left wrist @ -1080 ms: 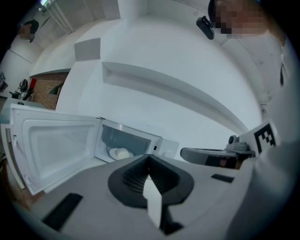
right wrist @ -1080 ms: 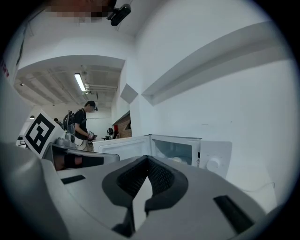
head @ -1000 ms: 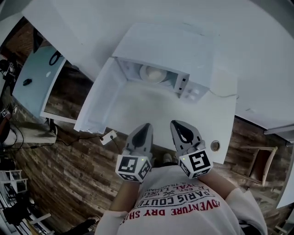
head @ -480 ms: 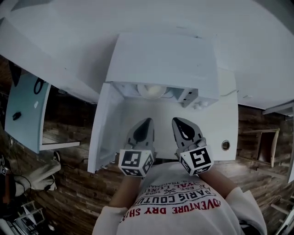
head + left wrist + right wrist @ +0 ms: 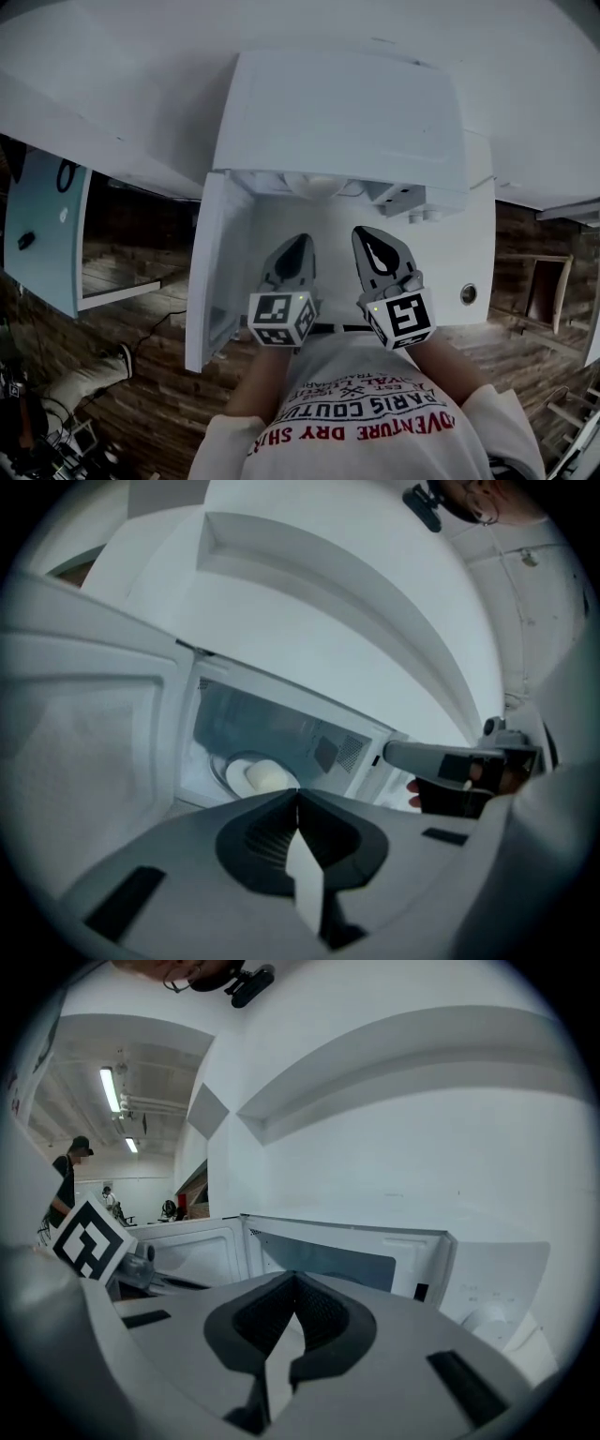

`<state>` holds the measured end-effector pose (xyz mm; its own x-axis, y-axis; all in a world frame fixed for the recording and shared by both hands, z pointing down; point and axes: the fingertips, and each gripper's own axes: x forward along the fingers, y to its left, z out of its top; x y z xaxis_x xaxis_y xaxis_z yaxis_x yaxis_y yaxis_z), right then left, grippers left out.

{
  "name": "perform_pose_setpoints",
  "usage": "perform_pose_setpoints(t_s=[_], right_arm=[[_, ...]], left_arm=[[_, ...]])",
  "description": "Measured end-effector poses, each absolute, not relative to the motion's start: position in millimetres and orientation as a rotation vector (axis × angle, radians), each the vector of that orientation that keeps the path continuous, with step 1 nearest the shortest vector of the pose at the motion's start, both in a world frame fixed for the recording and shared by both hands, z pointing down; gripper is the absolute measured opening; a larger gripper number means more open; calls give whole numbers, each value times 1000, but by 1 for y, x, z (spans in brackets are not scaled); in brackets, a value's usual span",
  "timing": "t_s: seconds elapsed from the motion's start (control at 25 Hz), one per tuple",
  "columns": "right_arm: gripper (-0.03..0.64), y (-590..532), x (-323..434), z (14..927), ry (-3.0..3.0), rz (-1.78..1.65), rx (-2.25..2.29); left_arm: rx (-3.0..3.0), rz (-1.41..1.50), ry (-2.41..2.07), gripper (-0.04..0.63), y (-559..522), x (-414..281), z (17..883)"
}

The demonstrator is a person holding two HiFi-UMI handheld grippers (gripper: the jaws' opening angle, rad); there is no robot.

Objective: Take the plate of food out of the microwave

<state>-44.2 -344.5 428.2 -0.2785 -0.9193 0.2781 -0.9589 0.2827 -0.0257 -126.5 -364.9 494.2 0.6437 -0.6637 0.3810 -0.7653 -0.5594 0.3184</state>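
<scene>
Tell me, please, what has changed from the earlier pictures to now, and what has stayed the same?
The left gripper and the right gripper have moved forward, toward the open microwave, which now looks nearer in the head view. Nothing was taken hold of or let go. Unchanged: both grippers shut and empty, the microwave door swung open to the left, the plate with its food inside.

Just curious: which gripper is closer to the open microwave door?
Left. The left gripper is just beside the door; the right gripper sits beyond it, toward the microwave's knobs.
</scene>
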Motion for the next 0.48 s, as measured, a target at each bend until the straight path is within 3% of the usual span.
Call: perform_pose_setpoints(t_s=[0.32, 0.4, 0.48], right_arm=[[5, -355, -30, 454, -2324, 350, 1682], [5, -357, -28, 461, -2322, 367, 1675], [5, -362, -24, 467, -2316, 375, 1669]], left_arm=[[1812, -103, -1001, 9, -390, -118, 573], [1744, -158, -998, 70, -398, -117, 583], [1716, -181, -999, 86, -409, -114, 587]])
